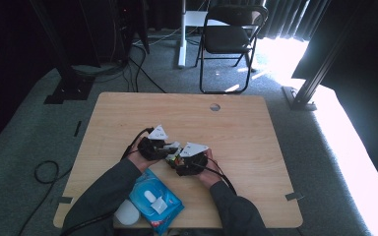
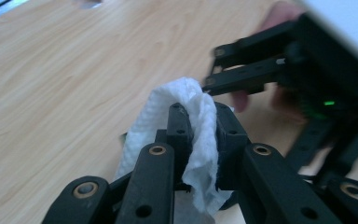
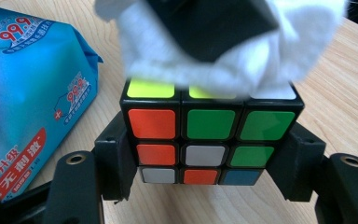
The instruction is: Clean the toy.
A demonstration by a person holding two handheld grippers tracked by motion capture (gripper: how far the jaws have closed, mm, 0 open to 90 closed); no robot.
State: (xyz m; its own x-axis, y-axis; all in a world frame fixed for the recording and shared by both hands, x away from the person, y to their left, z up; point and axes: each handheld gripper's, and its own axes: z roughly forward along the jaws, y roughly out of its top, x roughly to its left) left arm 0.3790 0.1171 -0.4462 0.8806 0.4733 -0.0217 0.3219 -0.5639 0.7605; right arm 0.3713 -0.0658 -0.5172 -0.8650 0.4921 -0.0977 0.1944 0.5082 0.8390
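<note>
White wipe (image 2: 193, 126) pinched upright in left jaws — right jaws clamp cube (image 3: 209, 135), green-orange face toward camera.

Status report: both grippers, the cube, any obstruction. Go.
Left gripper shut on white wipe, pressing it on cube top. Right gripper clamps puzzle cube. Blue wipe pack lies beside, not blocking.

the far half of the tabletop (image 1: 187, 105) lies bare; the blue wipes pack (image 1: 156, 199) blocks the near edge between the forearms.
</note>
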